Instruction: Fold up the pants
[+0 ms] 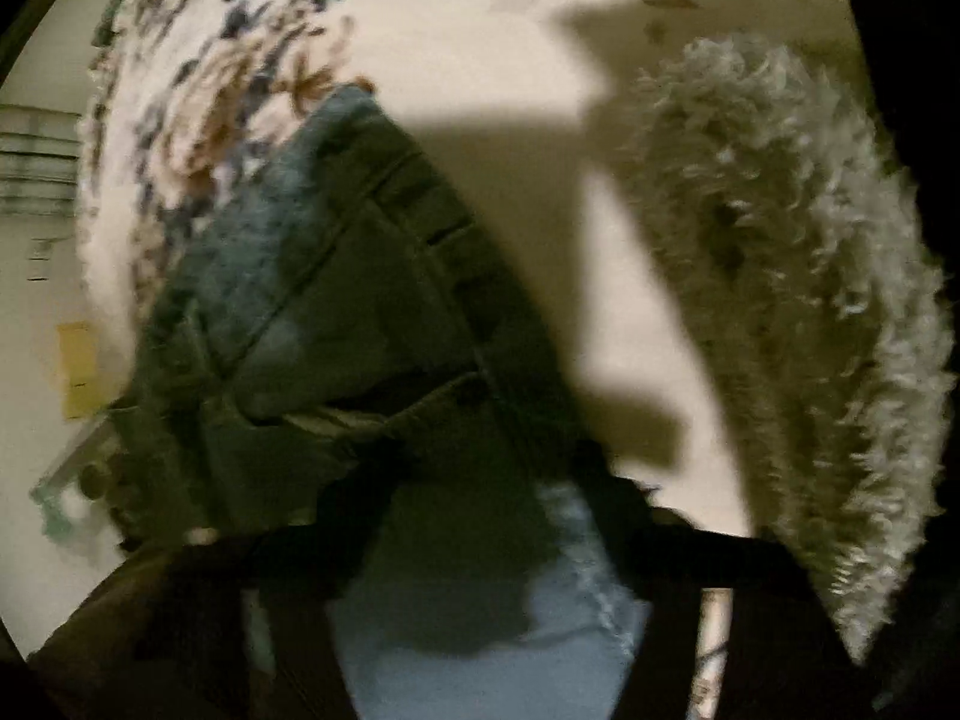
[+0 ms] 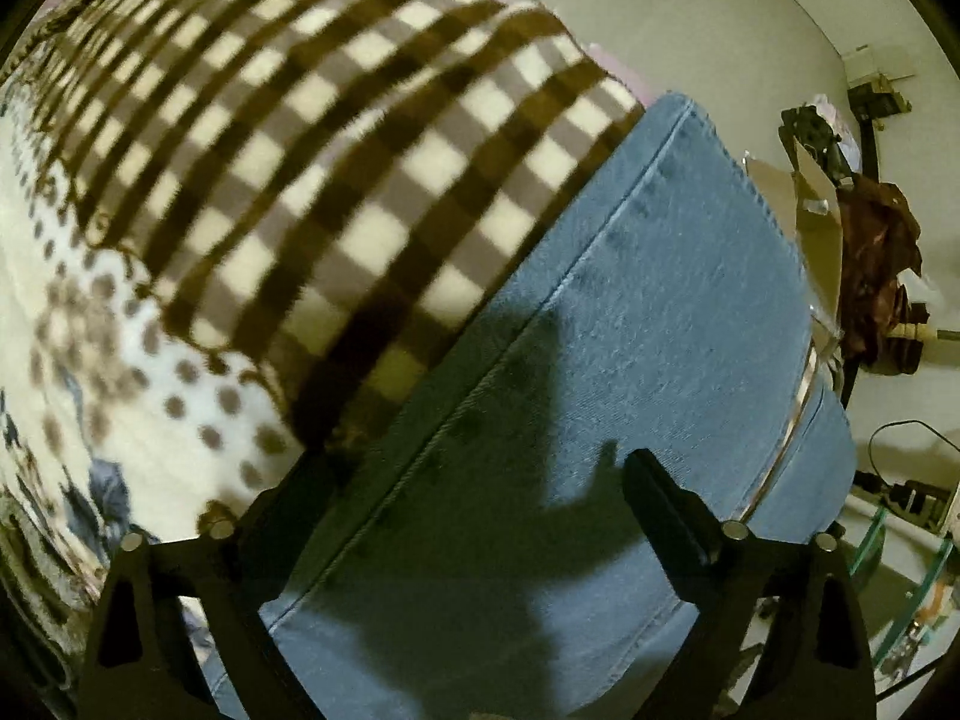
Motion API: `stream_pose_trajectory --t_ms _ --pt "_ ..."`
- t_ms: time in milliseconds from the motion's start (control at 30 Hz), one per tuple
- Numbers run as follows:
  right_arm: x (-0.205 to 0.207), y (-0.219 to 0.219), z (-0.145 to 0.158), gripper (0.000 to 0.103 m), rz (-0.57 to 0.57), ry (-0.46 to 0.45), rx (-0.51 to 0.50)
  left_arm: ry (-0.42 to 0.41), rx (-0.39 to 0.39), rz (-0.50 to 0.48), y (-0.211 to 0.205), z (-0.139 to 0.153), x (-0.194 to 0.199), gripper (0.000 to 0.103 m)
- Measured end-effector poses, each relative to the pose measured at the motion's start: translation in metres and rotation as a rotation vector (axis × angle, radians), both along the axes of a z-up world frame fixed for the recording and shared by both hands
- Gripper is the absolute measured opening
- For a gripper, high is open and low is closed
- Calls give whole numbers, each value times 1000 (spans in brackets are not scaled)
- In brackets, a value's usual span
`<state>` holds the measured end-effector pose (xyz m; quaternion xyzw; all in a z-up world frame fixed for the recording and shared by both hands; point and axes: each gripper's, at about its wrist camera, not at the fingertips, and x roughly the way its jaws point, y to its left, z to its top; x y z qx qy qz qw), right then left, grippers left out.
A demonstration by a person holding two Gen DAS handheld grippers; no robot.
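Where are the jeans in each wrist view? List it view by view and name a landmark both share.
Left wrist: jeans run from centre-left down to the bottom middle, waistband end in shadow, between the left gripper fingers.
Right wrist: they fill the centre and lower right, a long seam running diagonally, beside the checked blanket.
Shared landmark: the floral bedcover, seen at the right wrist view's lower left.

the pants [image 2: 630,312] are blue denim with paler stitched seams. beside them lies a brown-and-cream checked blanket [image 2: 336,138], then white fabric with brown dots [image 2: 180,384]. the cream bedsheet [image 1: 480,60] carries blue and brown flowers; the fluffy throw [image 1: 780,300] is pale grey-white.
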<state>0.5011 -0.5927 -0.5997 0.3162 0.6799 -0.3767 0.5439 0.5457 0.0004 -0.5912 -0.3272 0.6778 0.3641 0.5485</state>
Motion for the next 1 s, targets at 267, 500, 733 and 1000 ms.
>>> stream_pose_trajectory --t_ms 267,500,733,1000 --pt "-13 -3 4 21 15 -68 75 -175 -43 4 -2 50 -8 11" --pt "-42 6 54 13 45 -173 46 -331 -120 -15 13 106 -48 4" --pt "-102 17 123 11 77 -290 27 -455 -168 -112 31 147 -130 4" --pt "-223 24 159 9 91 -315 -26 -468 -246 -159 53 137 -260 4"
